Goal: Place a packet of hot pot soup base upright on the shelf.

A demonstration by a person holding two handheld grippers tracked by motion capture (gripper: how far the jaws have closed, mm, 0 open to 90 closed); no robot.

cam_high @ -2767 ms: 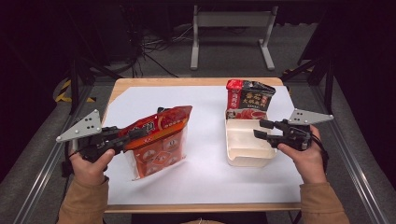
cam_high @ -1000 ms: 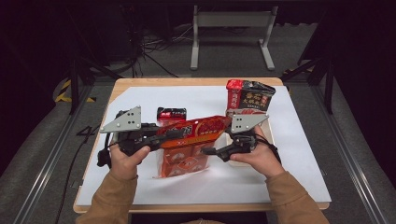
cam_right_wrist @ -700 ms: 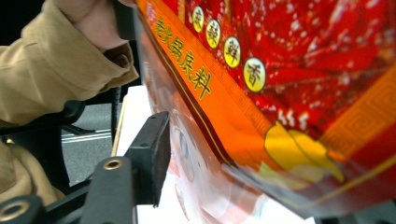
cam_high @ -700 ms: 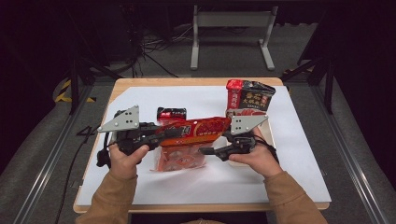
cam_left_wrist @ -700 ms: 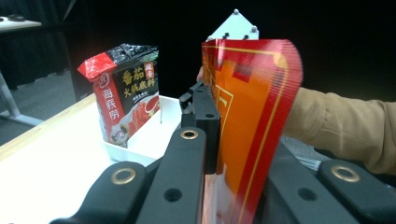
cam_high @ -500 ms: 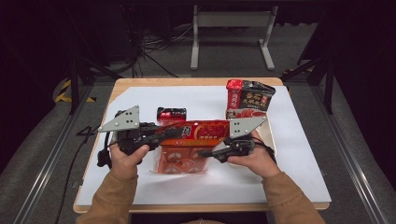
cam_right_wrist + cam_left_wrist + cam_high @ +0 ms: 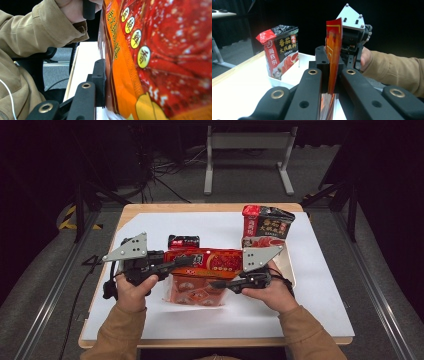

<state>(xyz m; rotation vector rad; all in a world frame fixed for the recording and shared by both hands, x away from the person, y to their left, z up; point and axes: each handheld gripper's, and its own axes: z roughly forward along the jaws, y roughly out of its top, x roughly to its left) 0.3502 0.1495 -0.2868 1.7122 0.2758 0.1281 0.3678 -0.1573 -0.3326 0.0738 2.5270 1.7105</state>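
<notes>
While the left gripper (image 7: 176,265) stays clenched on the left end of the red sauce packet (image 7: 210,261), that packet hangs edge-up above the white sheet (image 7: 320,290), stretched between both grippers. At its right end, the right gripper (image 7: 218,284) has just been closing its jaws, with the packet between them. Behind the right gripper, a tomato soup pouch (image 7: 265,225) stands in a white tray (image 7: 289,270).

Two grippers are counted: the left gripper (image 7: 187,262) at 9 o'clock and the right gripper (image 7: 216,284) at 5 o'clock. Three packets are seen: one red-orange packet (image 7: 202,262), one small dark packet (image 7: 183,241) at 12 o'clock, one upright dark packet (image 7: 266,225) at 2 o'clock. One white tray (image 7: 289,267) is counted.
</notes>
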